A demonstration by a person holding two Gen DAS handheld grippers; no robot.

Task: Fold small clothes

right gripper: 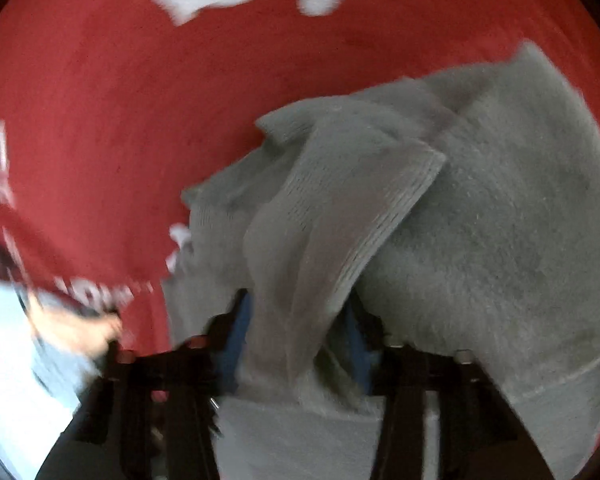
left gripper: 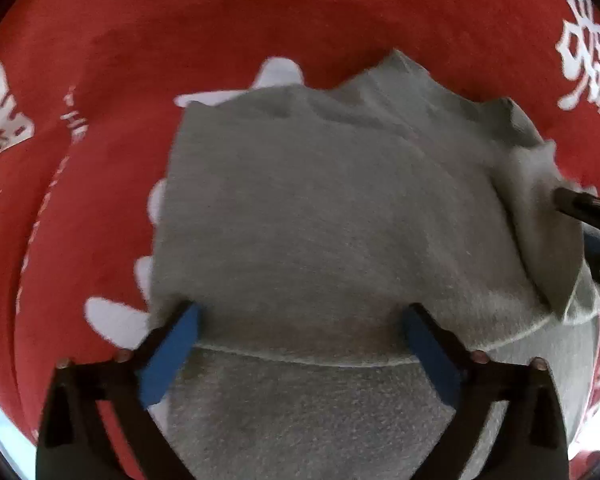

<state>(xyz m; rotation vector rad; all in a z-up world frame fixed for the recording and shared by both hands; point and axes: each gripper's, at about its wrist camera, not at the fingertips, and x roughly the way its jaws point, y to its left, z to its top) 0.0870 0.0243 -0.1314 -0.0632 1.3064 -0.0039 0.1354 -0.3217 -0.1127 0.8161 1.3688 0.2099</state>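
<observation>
A small grey knit garment point(left gripper: 332, 208) lies on a red cloth with white lettering point(left gripper: 140, 40). My left gripper point(left gripper: 300, 316) is open, its blue pads point(left gripper: 172, 356) spread wide over the garment's near hem, not gripping it. My right gripper point(right gripper: 296, 336) is shut on a ribbed grey cuff or sleeve end point(right gripper: 352, 216) and holds it lifted over the garment's body point(right gripper: 500, 240). The right gripper also shows as a dark finger at the right edge of the left wrist view point(left gripper: 580, 204), pinching a raised fold.
The red cloth point(right gripper: 140, 120) covers the surface all around the garment. Its white print shows at the edges point(left gripper: 588, 52). A person's hand and a pale floor or table edge show at the lower left of the right wrist view point(right gripper: 72, 324).
</observation>
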